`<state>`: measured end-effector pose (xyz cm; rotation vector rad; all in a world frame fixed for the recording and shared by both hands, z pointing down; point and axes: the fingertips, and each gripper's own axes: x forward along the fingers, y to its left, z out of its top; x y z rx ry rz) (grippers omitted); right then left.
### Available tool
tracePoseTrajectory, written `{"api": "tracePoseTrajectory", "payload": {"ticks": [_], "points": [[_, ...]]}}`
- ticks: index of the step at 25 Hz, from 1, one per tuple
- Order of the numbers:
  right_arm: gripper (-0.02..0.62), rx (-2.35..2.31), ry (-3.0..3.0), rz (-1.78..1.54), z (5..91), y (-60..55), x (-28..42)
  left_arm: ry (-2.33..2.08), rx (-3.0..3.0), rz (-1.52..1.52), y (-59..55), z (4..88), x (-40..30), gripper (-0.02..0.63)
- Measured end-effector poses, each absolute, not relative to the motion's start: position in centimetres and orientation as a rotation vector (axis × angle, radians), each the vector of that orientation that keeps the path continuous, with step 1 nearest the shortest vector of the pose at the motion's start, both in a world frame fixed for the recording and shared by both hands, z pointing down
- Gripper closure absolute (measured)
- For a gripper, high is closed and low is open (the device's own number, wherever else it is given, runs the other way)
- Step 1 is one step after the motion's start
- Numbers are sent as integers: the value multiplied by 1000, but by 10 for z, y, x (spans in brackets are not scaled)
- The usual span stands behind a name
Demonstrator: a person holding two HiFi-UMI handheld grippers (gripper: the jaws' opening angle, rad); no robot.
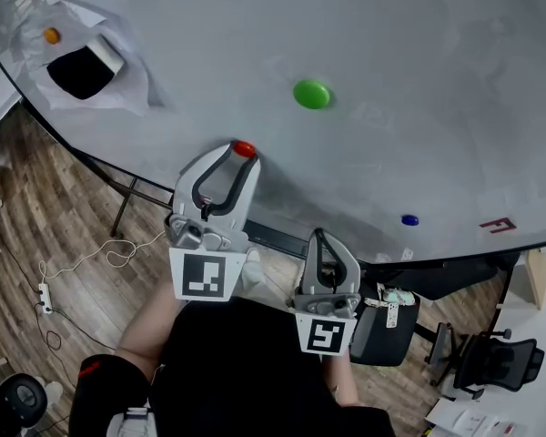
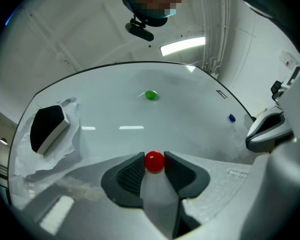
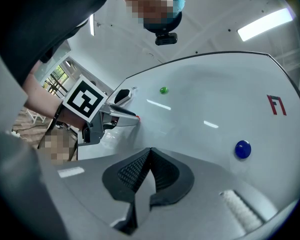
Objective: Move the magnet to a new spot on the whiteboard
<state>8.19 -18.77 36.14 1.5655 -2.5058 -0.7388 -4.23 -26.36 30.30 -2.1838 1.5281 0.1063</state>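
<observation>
A small red round magnet (image 1: 244, 148) (image 2: 154, 161) sits on the whiteboard (image 1: 391, 80) near its lower edge. My left gripper (image 1: 239, 154) (image 2: 154, 162) is shut on the red magnet, one dark pad on each side of it. My right gripper (image 1: 320, 235) (image 3: 149, 152) hangs below the board's edge, jaws shut with nothing between them. A green magnet (image 1: 311, 94) (image 2: 150, 94) (image 3: 163, 90) sits higher on the board. A blue magnet (image 1: 409, 219) (image 2: 232, 117) (image 3: 243, 149) lies near the lower right edge.
A black eraser (image 1: 85, 68) (image 2: 47, 126) rests on crumpled white paper (image 1: 127, 94) at the board's upper left, with an orange magnet (image 1: 51, 35) beside it. A red mark (image 1: 497, 226) (image 3: 276, 104) is drawn at the right. Wooden floor, a cable and an office chair (image 1: 491, 358) lie below.
</observation>
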Motion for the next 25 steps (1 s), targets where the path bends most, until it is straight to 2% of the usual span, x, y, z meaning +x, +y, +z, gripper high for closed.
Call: {"api": "tracePoseTrajectory", "payload": {"ticks": [25], "points": [[594,1538,-2531,-766,357,-173,76,1523,-2147,111,-234,298,-47,477]]}}
